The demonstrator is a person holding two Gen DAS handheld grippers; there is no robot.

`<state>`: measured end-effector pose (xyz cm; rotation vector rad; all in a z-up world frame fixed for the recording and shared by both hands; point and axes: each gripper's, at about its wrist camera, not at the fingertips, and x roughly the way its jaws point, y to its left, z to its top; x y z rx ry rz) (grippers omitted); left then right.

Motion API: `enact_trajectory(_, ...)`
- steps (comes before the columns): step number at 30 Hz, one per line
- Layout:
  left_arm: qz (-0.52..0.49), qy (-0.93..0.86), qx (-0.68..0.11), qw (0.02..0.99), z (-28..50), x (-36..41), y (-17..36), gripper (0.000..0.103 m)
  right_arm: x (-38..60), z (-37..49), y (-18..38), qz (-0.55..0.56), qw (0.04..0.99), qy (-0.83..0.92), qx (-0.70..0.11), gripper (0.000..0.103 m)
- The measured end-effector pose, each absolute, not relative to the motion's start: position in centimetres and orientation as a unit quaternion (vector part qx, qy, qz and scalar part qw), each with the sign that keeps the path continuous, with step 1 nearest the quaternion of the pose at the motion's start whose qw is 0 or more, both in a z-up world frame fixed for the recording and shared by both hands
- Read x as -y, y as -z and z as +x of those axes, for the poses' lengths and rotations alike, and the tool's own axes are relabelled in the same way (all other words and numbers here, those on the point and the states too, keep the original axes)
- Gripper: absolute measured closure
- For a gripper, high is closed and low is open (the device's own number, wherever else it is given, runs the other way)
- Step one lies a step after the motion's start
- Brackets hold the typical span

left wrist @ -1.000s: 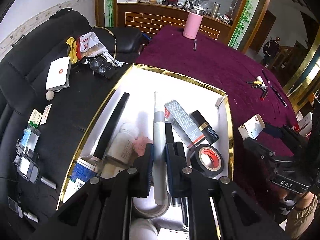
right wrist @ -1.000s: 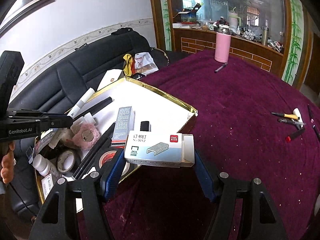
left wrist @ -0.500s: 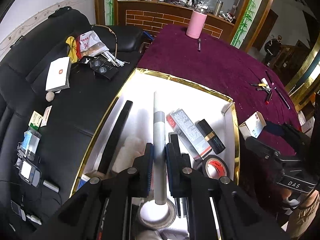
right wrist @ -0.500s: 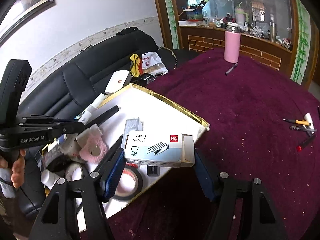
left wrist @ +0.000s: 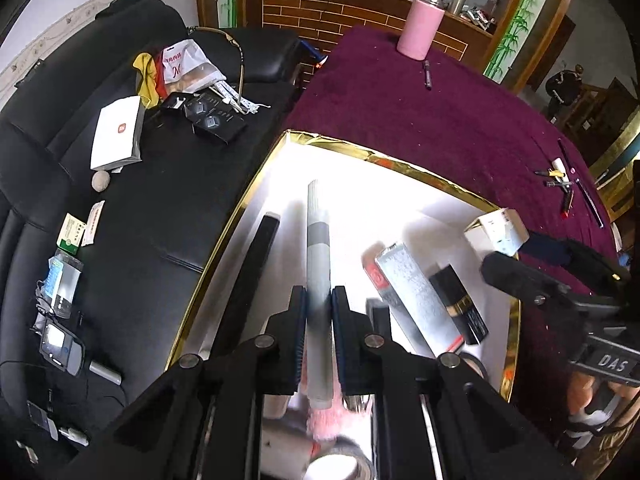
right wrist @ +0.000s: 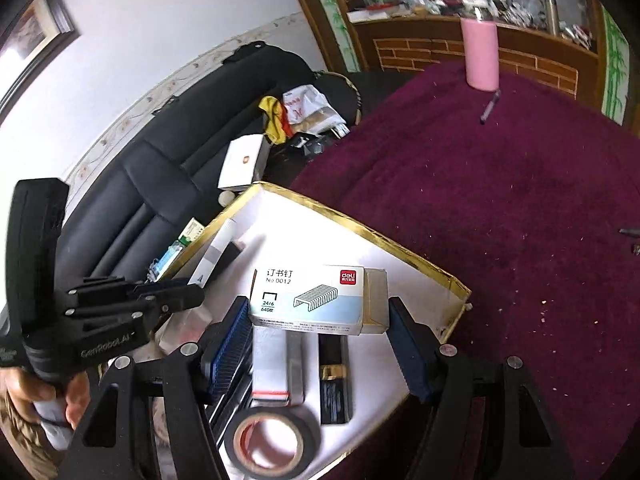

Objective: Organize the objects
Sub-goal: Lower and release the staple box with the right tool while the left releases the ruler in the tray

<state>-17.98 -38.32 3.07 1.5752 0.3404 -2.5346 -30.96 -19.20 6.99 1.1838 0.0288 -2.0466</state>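
Note:
My left gripper [left wrist: 319, 304] is shut on a grey and white marker [left wrist: 318, 240], held lengthwise over the gold-rimmed white tray [left wrist: 360, 152]. The right wrist view shows this gripper [right wrist: 176, 296] at the tray's left side. My right gripper [right wrist: 318, 312] is shut on a white staple box [right wrist: 316, 300], held above the tray [right wrist: 360, 228] near its right corner. The left wrist view shows that box [left wrist: 498, 230] over the tray's right rim. Below it lie a silver box [right wrist: 276, 364], a black and gold box [right wrist: 334, 376] and a black tape roll [right wrist: 272, 440].
The tray also holds a long black bar [left wrist: 252, 280] and a pink fluffy thing [left wrist: 328, 424]. On the purple tablecloth stand a pink bottle [left wrist: 420, 28], a pen [left wrist: 427, 74] and several pens [left wrist: 560, 184]. A black sofa [left wrist: 160, 208] with a white box [left wrist: 118, 132] lies left.
My left gripper has carried the marker toward the tray's far end. My right gripper has brought the staple box from beside the tray to above its near right corner.

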Motion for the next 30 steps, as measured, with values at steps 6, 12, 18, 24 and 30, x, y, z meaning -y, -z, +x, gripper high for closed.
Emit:
enact_trajectory(6,0.531,0.836,-0.116,0.075,-19.8,38.6,-2.2,0.091,20.0,-32.6,-5.0,0.484,0.342,0.805,0.016,0.03)
enact_trajectory(12,0.538,0.83,-0.128,0.078,-20.6,39.5,-1.4,0.091,20.8,-33.0,-4.1,0.482,0.315,0.817,0.003,0.03)
enact_trajectory(18,0.55,0.819,-0.146,0.075,-21.0,40.1,-0.7,0.091,21.2,-32.7,-3.8,0.467,0.296,0.833,-0.028,0.03)
enact_trajectory(24,0.556,0.815,-0.142,0.077,-21.4,39.9,-0.5,0.091,21.5,-32.3,-3.6,0.459,0.291,0.838,-0.046,0.029)
enact_trajectory(30,0.56,0.813,-0.143,0.075,-21.7,39.7,-0.4,0.091,21.6,-32.2,-3.5,0.458,0.292,0.838,-0.05,0.028)
